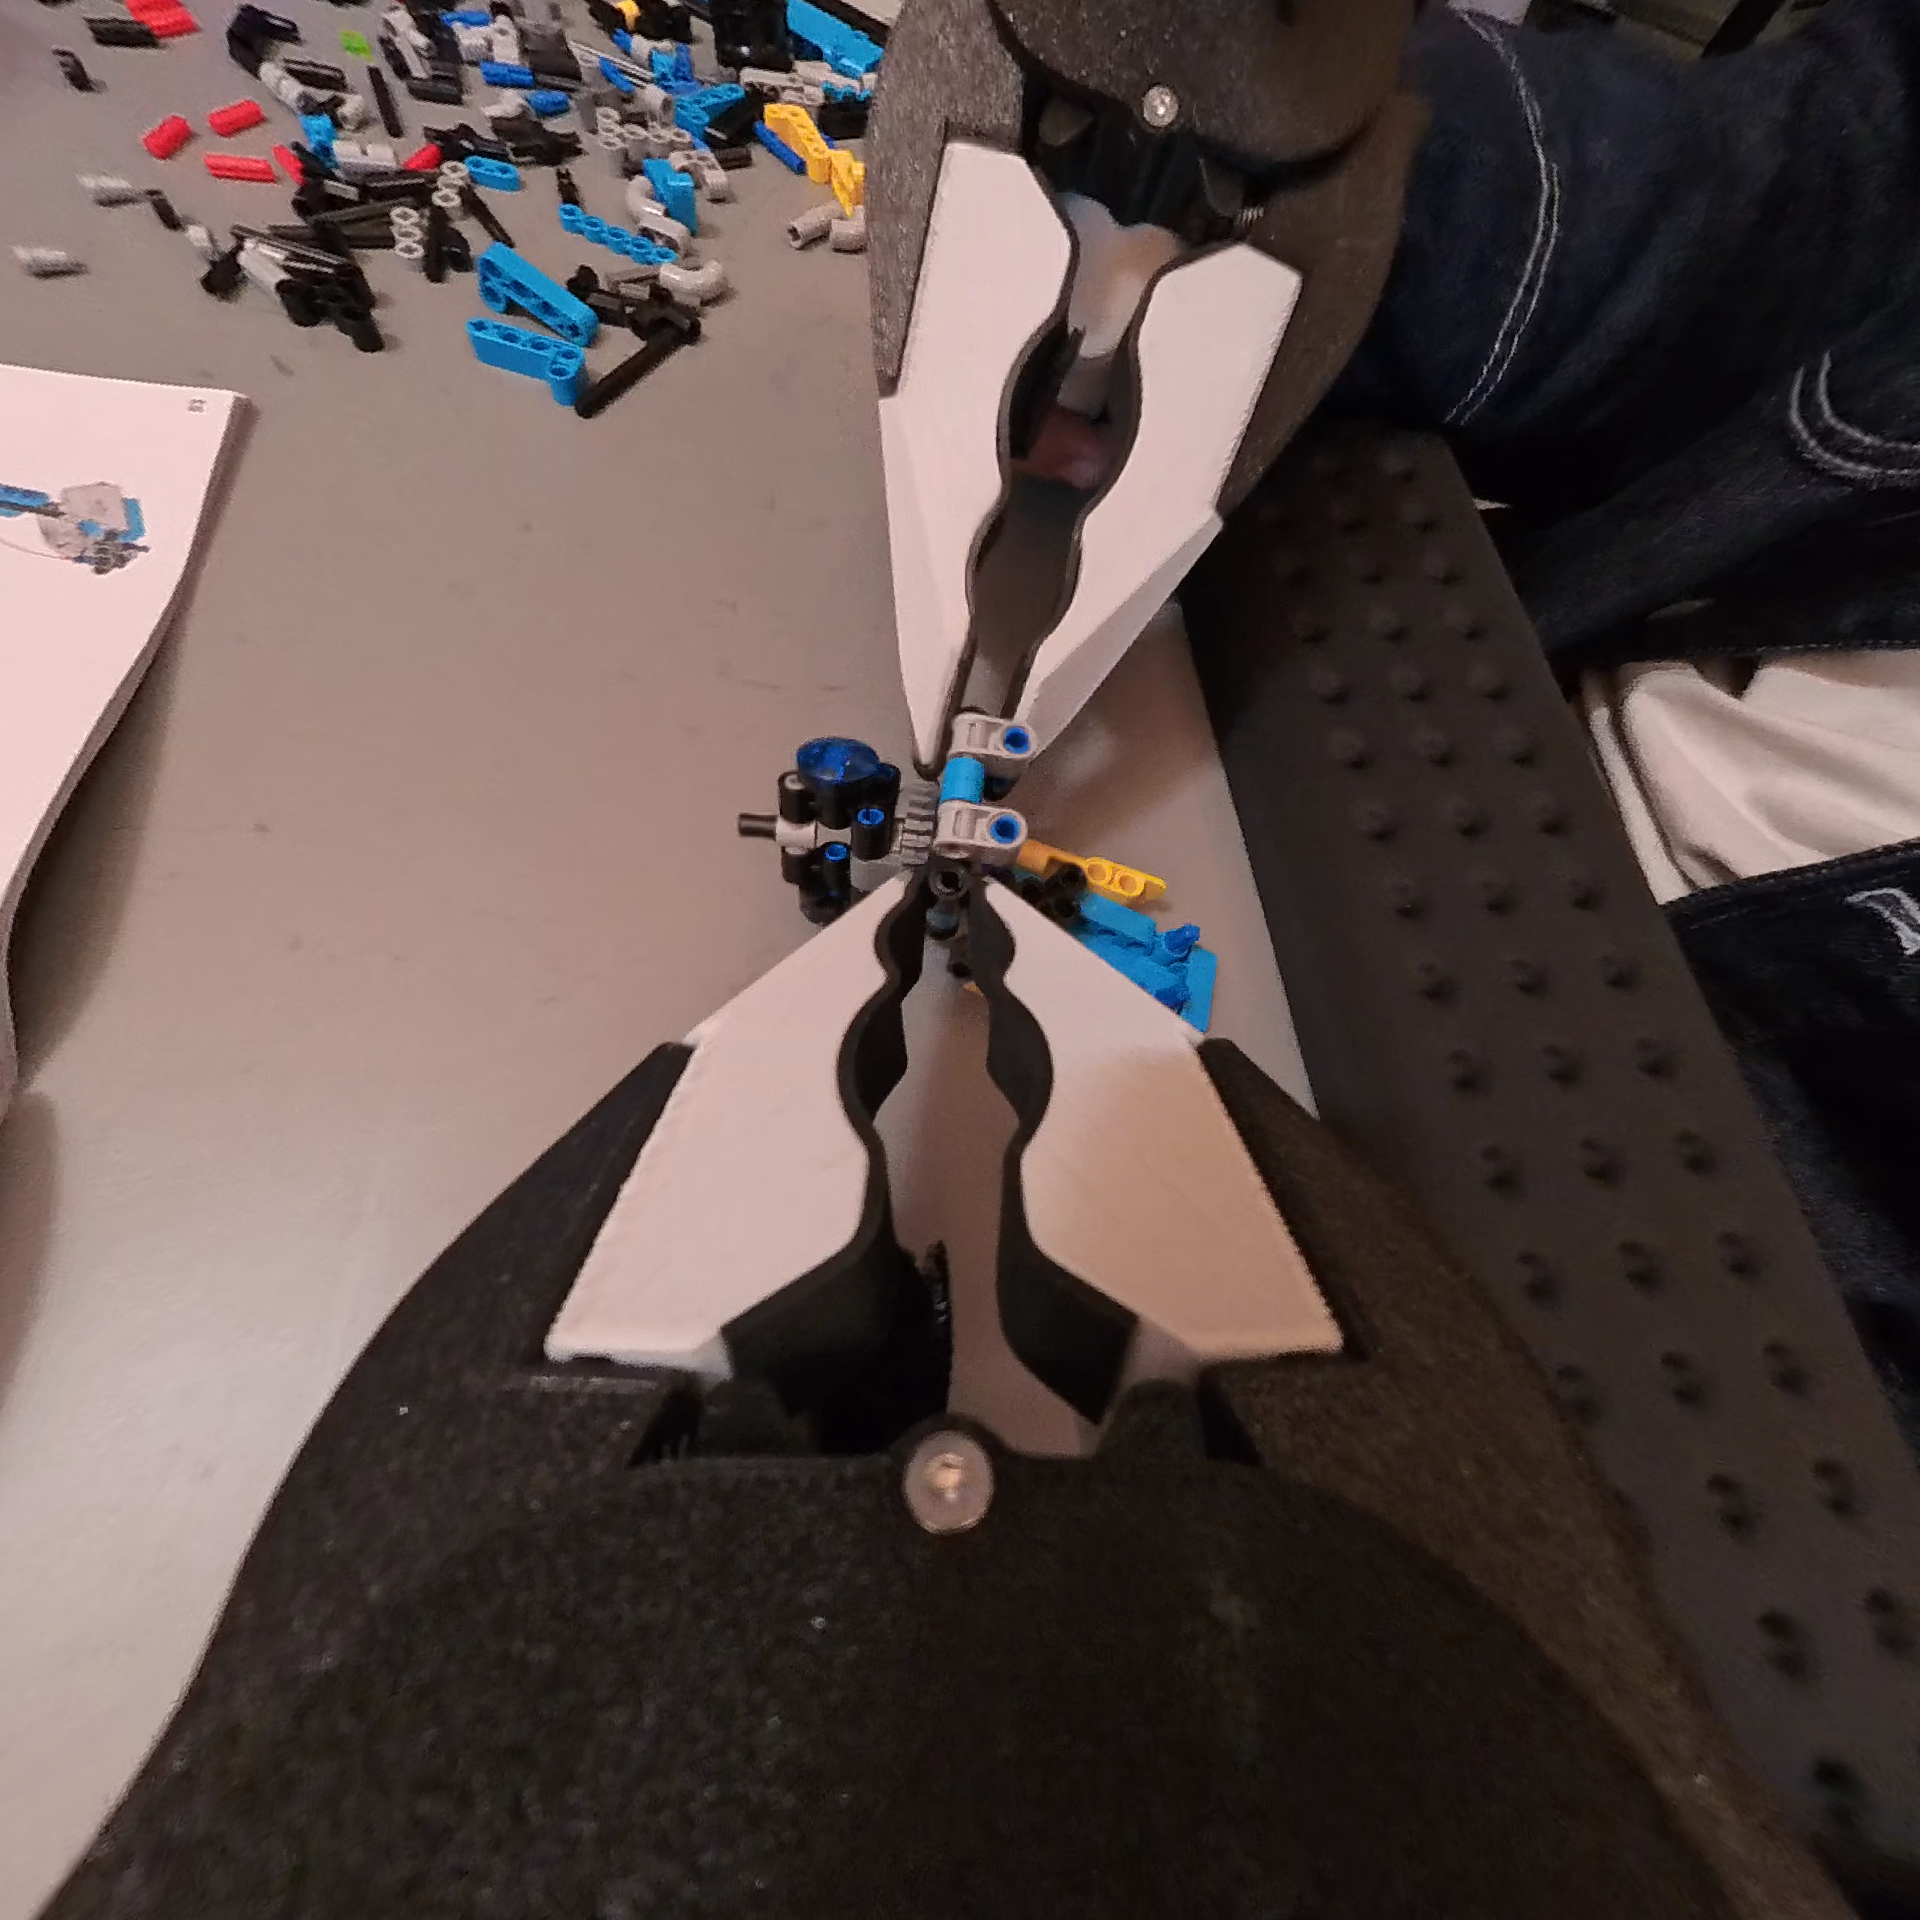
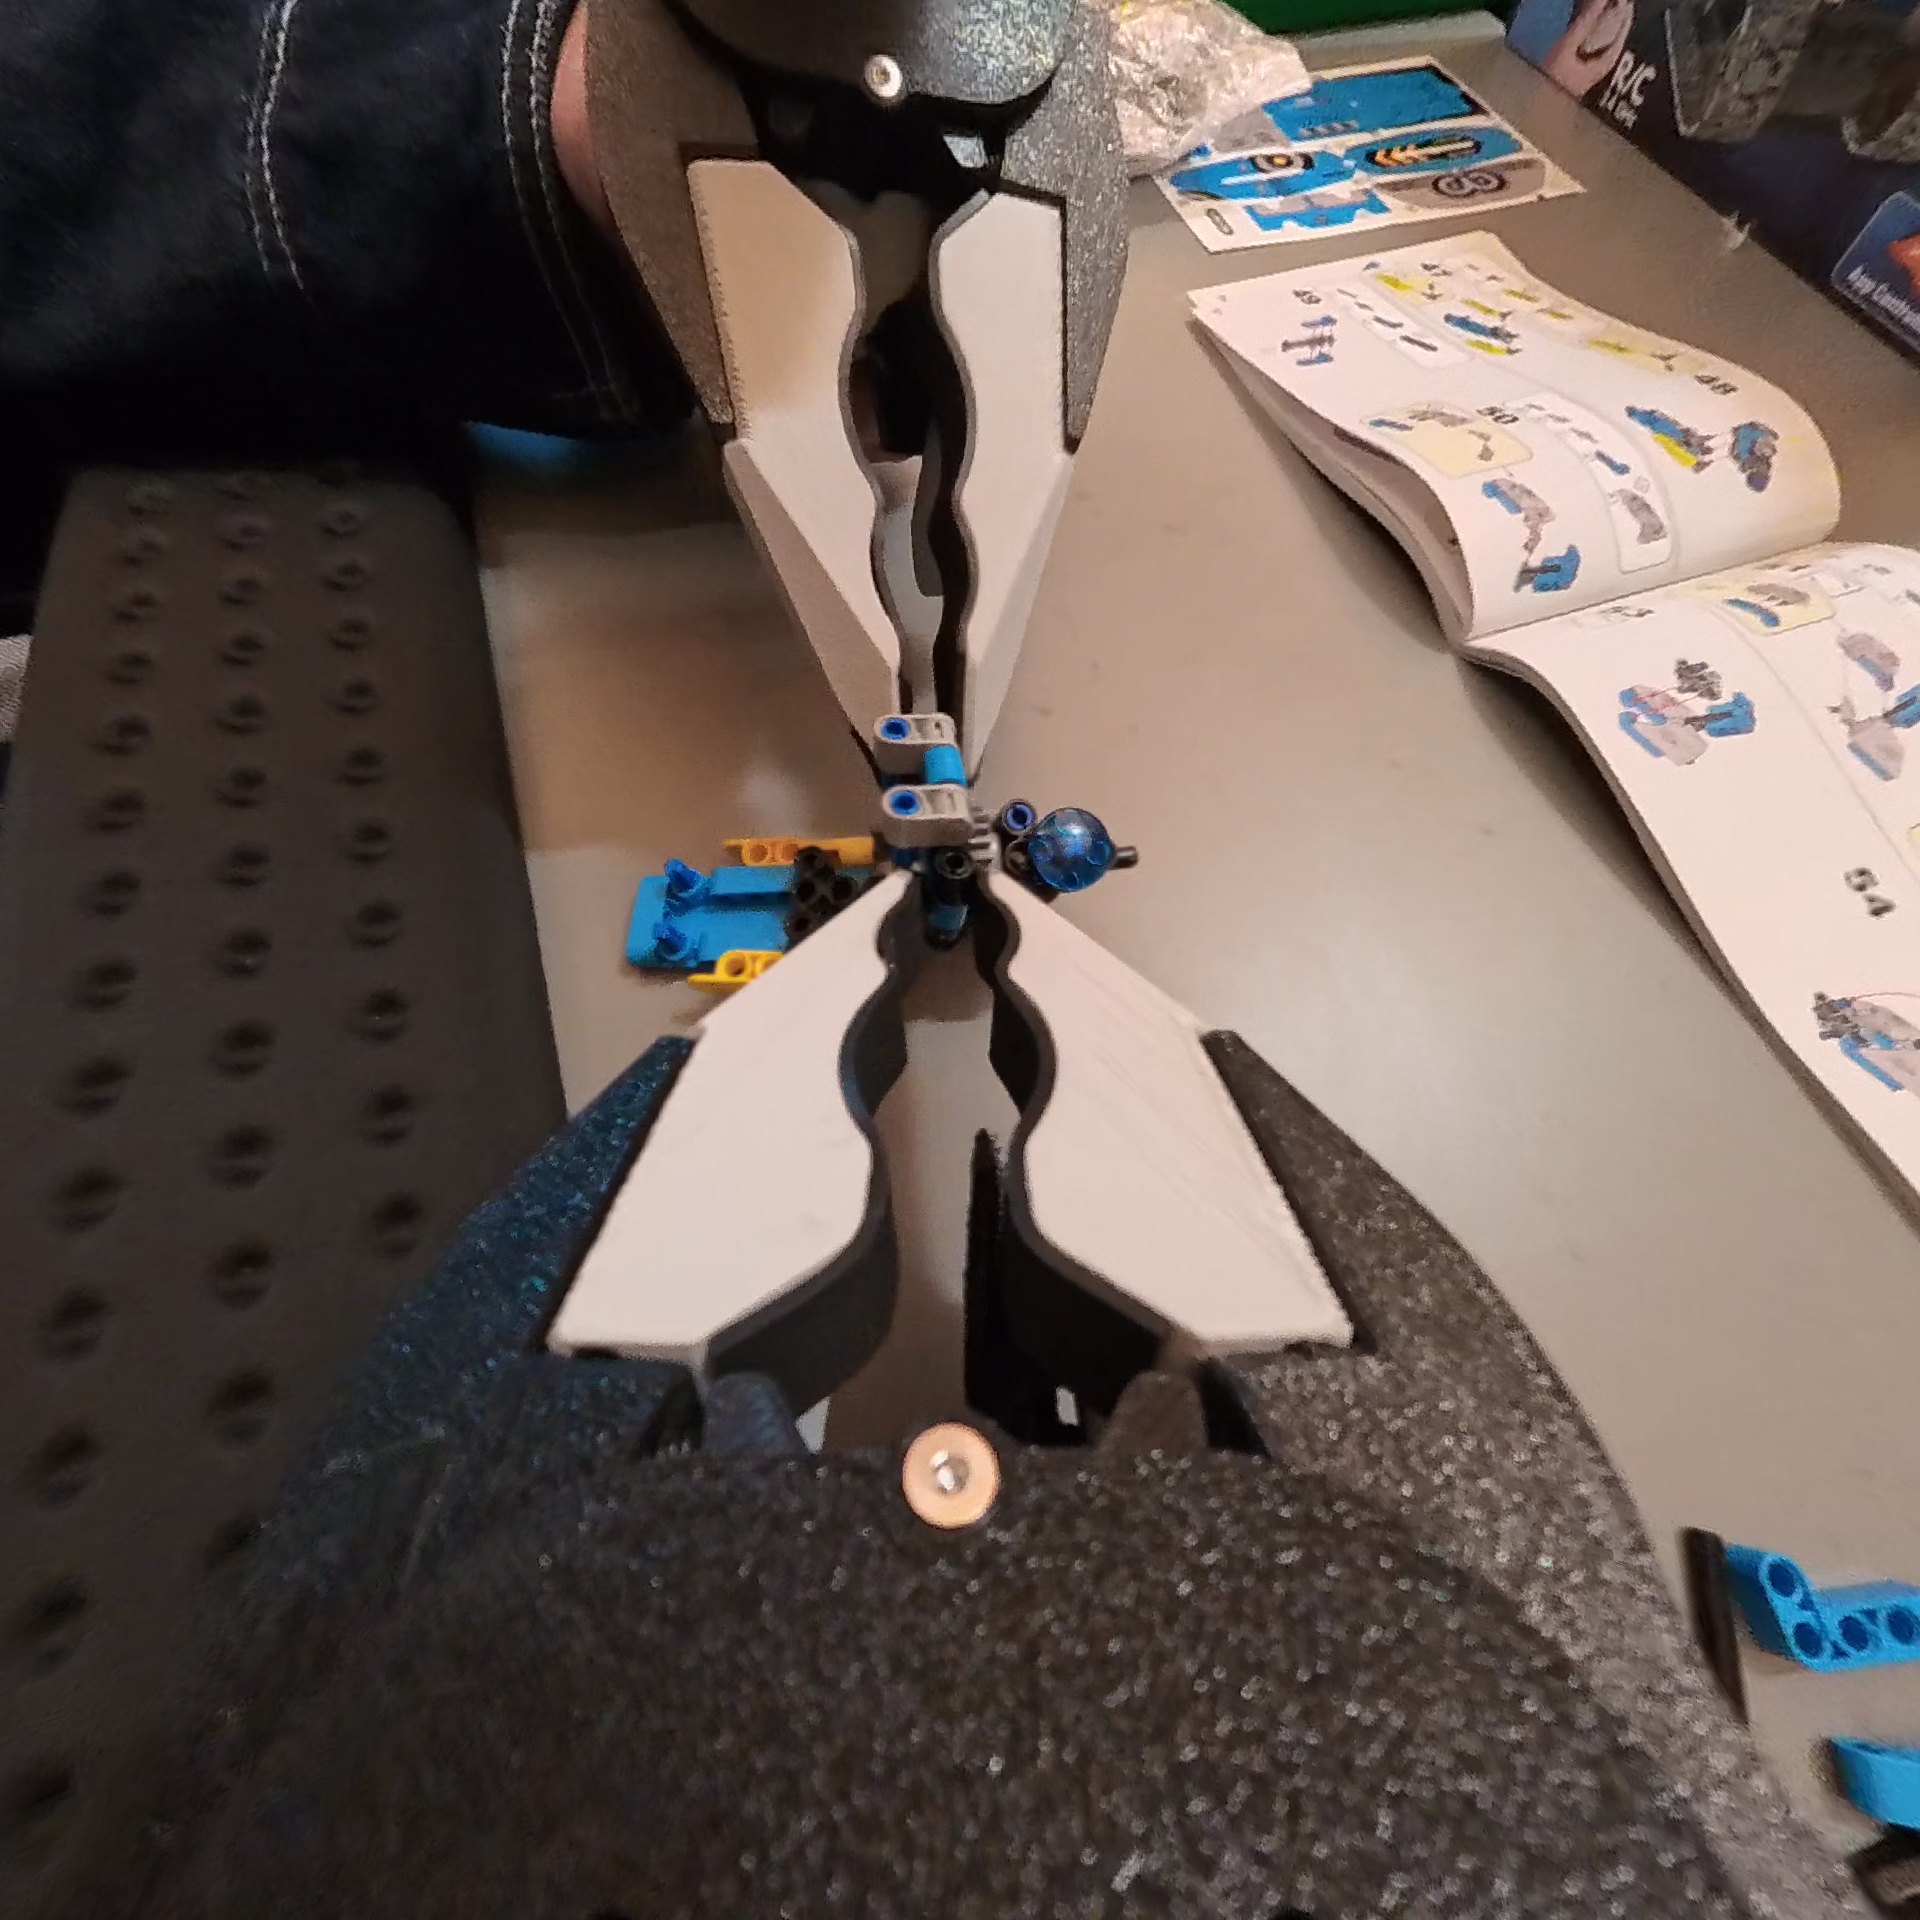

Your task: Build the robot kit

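Grey table (image 1: 436, 790) surface carries all parts, with a black studded mat (image 1: 1538, 935) along its right edge in the left wrist view.

Left wrist view, left to right: an open instruction booklet (image 1: 94, 582) lies at the left edge. A scatter of loose building pieces (image 1: 499, 177), black, blue, red, grey and yellow, fills the upper left. At frame centre, the small brick assembly (image 1: 883, 821) with a translucent blue dome is held above the table between two claws. The left claw (image 1: 940, 899) enters from the bottom, clenched on the lower end of the assembly. The right claw (image 1: 971, 727) enters from the top, clenched on a grey connector at the assembly's upper end. Just right of centre, a blue and yellow sub-build (image 1: 1132, 935) rests on the table beside the mat. A dark denim sleeve (image 1: 1662, 260) fills the upper right.

Right wrist view, left to right: the mat (image 2: 239, 935) occupies the left side. The sub-build (image 2: 727, 904) lies just beside it. The right claw (image 2: 945, 894) enters from the bottom and the left claw (image 2: 935, 717) from the top, both closed on the assembly (image 2: 977, 831). A sticker sheet (image 2: 1371, 156) sits upper right, the booklet (image 2: 1558, 499) below it, and blue beams (image 2: 1829, 1621) lower right.
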A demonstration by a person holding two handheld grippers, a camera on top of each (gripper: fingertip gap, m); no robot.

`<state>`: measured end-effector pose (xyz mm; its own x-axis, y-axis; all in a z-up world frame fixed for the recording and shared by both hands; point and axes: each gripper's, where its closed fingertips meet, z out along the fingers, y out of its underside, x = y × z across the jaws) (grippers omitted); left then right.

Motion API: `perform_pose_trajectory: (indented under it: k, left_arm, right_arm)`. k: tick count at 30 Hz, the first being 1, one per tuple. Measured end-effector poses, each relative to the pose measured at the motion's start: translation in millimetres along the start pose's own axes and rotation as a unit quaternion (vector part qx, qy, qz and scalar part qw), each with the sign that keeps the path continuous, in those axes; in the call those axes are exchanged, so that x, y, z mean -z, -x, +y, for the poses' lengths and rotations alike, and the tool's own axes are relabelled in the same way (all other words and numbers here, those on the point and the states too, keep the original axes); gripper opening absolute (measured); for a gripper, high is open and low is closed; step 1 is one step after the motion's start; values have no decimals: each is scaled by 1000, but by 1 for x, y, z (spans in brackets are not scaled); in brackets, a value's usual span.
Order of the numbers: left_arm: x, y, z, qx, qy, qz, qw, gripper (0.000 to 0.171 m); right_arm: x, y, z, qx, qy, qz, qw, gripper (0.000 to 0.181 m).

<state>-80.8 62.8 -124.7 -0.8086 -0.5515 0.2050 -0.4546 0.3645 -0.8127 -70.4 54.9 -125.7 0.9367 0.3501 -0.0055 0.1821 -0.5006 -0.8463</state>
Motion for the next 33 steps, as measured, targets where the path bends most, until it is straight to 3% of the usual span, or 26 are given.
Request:
perform_pose_trajectory:
  k: [4, 7, 12, 17, 21, 25, 33]
  left_arm:
    - [7, -3, -8, 20, -28, 11, 999, 9]
    - [7, -1, 9, 46, 8, 18, 999, 25]
    - [-2, -2, 27, 32, 50, 6, 998, 20]
    - [-4, -2, 21, 22, 38, -1, 999, 16]
    - [-11, -6, 23, 23, 49, 6, 999, 27]
    - [-15, -11, 24, 17, 52, 16, 998, 17]
    - [-17, -13, 23, 14, 50, 19, 998, 17]
  right_arm:
    - [5, 2, -9, -34, -18, -3, 999, 7]
    - [7, 4, -5, -50, -16, 3, 999, 7]
    - [1, 9, 2, -52, 3, -12, 999, 7]
    - [3, 9, 2, -48, -1, -9, 999, 7]
    - [2, 11, 3, -43, 3, -11, 999, 7]
    - [1, 13, 5, -40, 8, -16, 999, 7]
    - [6, 11, 5, -42, -1, -21, 999, 7]
